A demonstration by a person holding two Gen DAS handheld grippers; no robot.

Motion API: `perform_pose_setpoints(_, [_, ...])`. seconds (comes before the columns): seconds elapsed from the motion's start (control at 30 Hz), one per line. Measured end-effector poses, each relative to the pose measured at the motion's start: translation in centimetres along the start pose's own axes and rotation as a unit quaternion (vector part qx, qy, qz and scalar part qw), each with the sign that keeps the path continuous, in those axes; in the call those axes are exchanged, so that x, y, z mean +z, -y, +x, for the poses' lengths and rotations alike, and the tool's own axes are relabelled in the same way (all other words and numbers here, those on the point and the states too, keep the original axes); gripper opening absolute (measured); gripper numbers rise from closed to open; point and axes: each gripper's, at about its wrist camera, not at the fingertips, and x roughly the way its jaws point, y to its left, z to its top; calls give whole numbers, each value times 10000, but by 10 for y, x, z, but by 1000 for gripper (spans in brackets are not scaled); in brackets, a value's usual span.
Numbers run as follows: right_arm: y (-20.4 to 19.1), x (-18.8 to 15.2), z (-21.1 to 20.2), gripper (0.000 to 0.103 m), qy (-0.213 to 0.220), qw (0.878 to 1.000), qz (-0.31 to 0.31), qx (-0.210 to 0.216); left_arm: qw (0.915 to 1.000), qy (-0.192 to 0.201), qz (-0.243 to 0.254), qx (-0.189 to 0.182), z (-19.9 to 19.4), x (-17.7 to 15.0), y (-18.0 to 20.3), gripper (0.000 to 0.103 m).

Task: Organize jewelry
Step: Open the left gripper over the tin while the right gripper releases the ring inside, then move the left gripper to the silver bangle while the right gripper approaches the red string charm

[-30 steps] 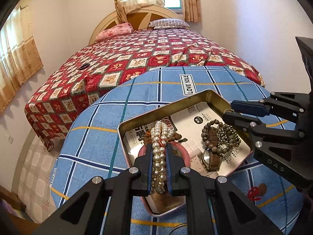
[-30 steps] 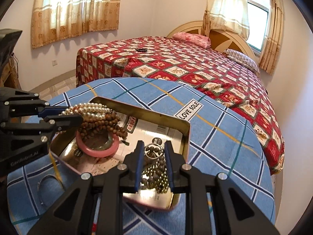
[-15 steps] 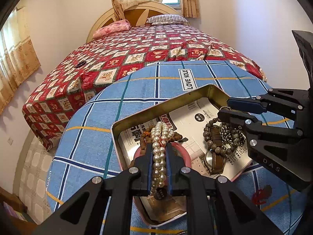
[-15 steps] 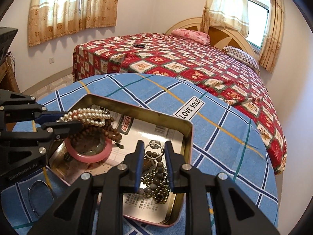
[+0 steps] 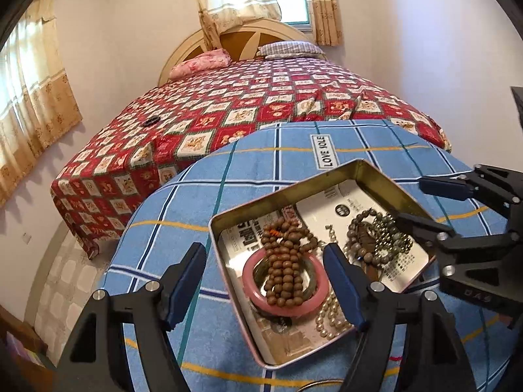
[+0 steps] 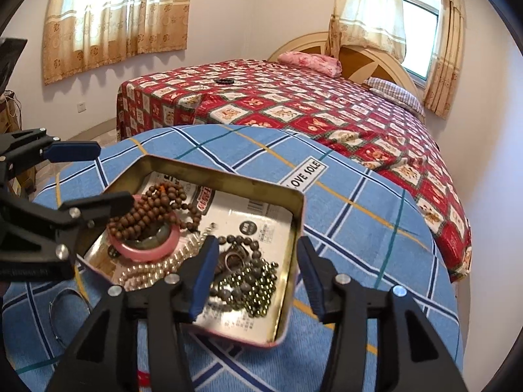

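Nearest, left hand-held gripper (image 5: 264,281): jaws spread wide, having just been opening, nothing pinched. 1 blue pad sits outside the tin's left wall, the other over its inside. Right hand-held gripper (image 6: 258,277): jaws parted, also just been opening, gripping nothing; the dark bead bracelets (image 6: 253,277) lie loose on the tin floor between its fingers.

Gold tin (image 6: 295,225) rests on the tabletop (image 6: 369,228), which is covered in blue plaid cloth. Printed paper lines the tin's bottom. Inside, on the left gripper's side: pink bangle (image 5: 284,307) lying flat, brown wooden bead strand (image 5: 284,268) heaped across it. Pearl strand (image 5: 330,318) lies beside the bangle at the tin's near edge, touching it. On the right gripper's side: dark bead bracelets tangled with a small metal ring (image 6: 233,259).

Thin wire bangle (image 6: 65,310) lies on the cloth outside the tin, near the left gripper.

Cloth label "LOVE SOLE" (image 5: 325,154) beyond the tin.

Farther off: bed (image 5: 228,111) with red patterned cover, 2 pillows, curtained windows.
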Motion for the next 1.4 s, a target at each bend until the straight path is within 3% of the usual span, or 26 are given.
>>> perform_pose_setpoints(0.5, [8,-38,-36,60,-62,9997,227,-20,9990,-159,-419,67,-32,-44,-18,74])
perform_pose_setpoints(0.73, [2,-61,-48,62,-180,9995,255,42,9985,-229,-415,289,-52,-72,-16,74])
perform_pose_setpoints(1.4, [-44,-81,-25,61,-756,9944,-323,666,9961,-849,-215,81,-24,-112,14,74])
